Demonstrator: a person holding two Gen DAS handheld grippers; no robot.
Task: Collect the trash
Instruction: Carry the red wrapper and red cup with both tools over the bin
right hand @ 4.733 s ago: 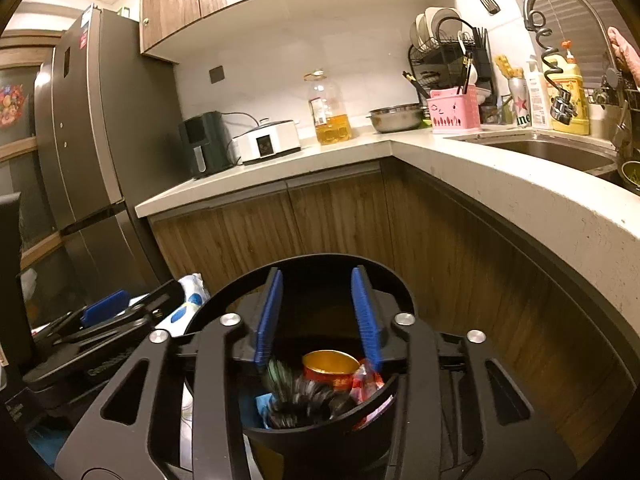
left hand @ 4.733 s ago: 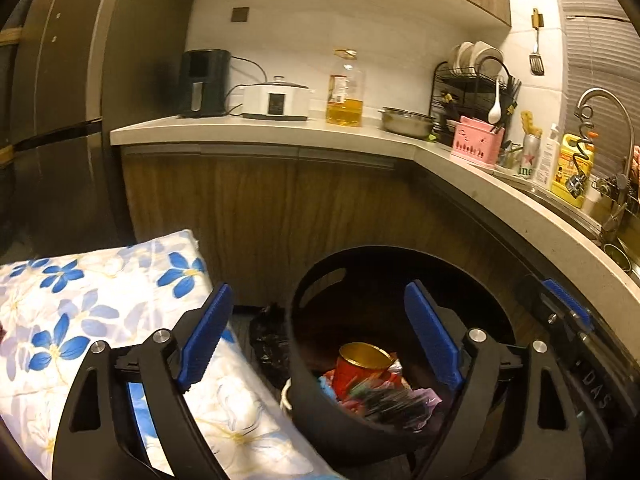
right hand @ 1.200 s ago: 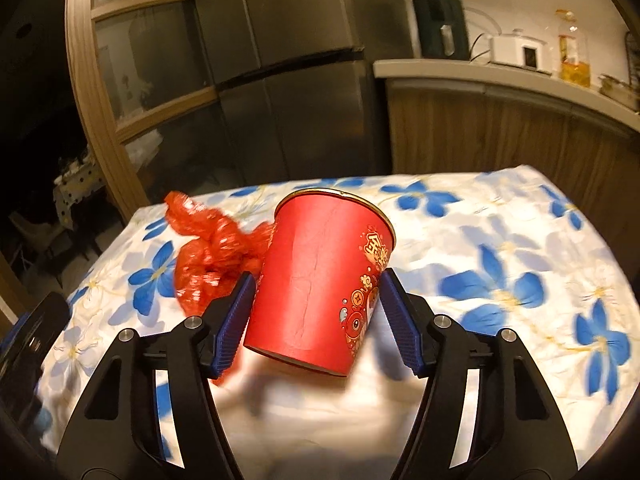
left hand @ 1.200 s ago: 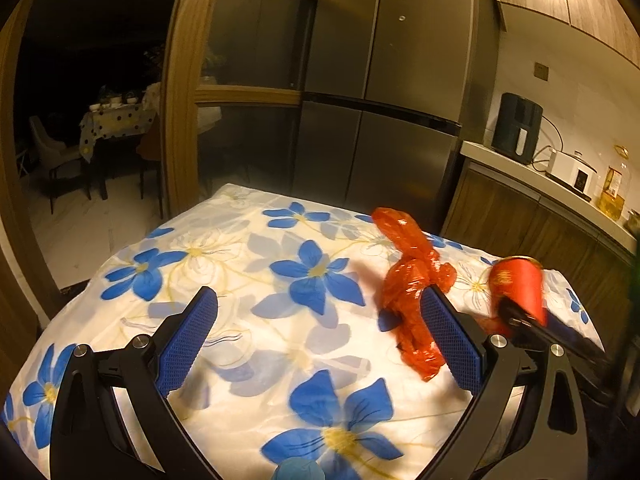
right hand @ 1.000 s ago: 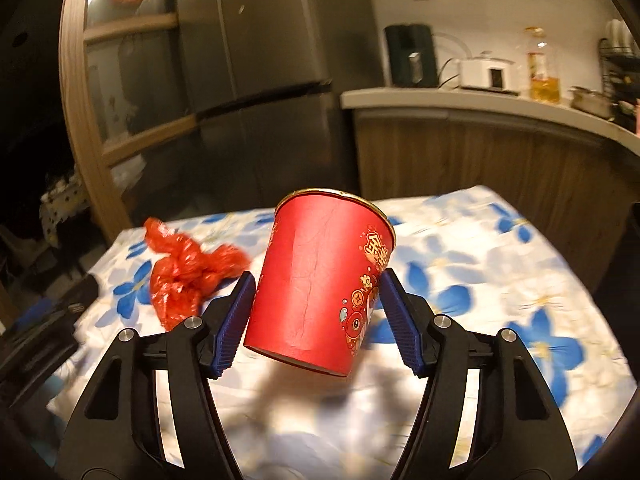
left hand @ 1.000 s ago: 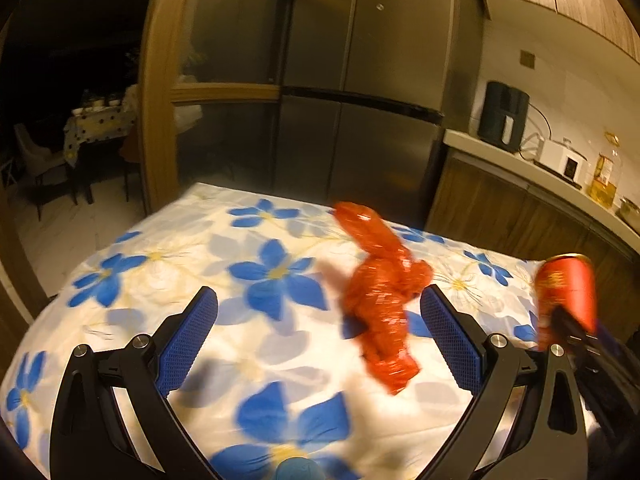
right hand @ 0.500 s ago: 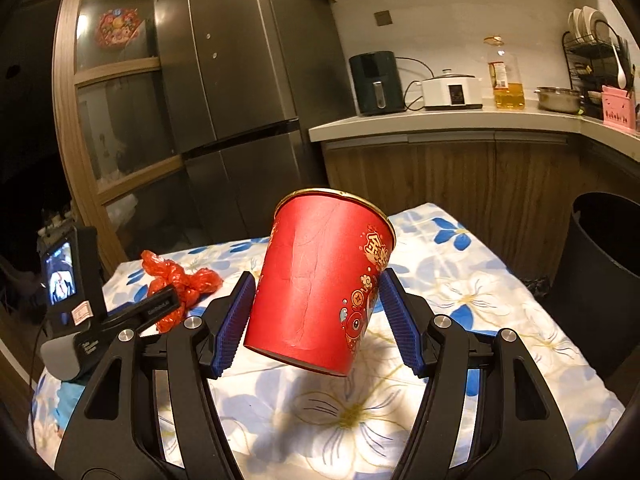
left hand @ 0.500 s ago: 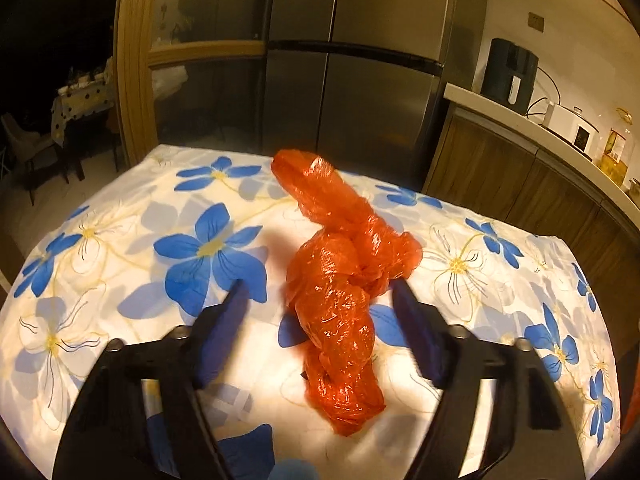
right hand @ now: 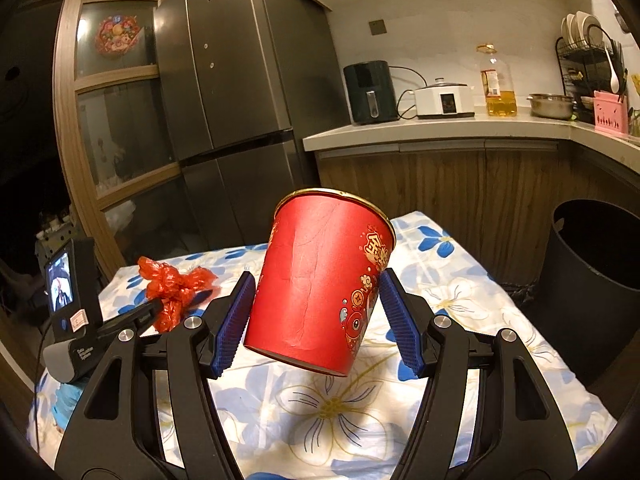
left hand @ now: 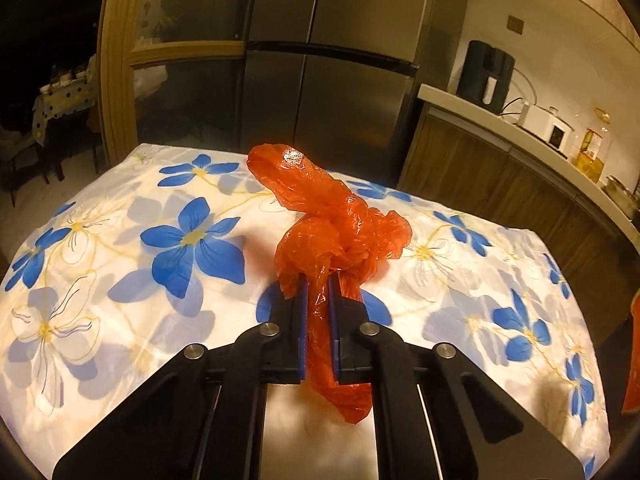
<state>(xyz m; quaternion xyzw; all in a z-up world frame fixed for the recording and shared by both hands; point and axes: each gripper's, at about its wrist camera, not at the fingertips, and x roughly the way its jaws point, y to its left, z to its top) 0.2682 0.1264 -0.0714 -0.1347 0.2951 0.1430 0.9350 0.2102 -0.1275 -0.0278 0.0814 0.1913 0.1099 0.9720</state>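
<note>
The left gripper (left hand: pixel 318 300) has just been closing and now pinches the crumpled red bag (left hand: pixel 332 228) mid-table on the flowered cloth (left hand: pixel 120 280). The right gripper (right hand: pixel 316 320) clamps the red cup (right hand: pixel 320 280), tilted above the table's near edge; the black bin (right hand: pixel 592 280) stands off its right edge.

A dark refrigerator (right hand: pixel 240 80) is standing at the far left. Right of it, a countertop (right hand: pixel 440 130) is carrying a black air fryer (right hand: pixel 370 92), a white cooker (right hand: pixel 442 100) and an oil bottle (right hand: pixel 498 82). A dish rack (right hand: pixel 588 60) is standing far right.
</note>
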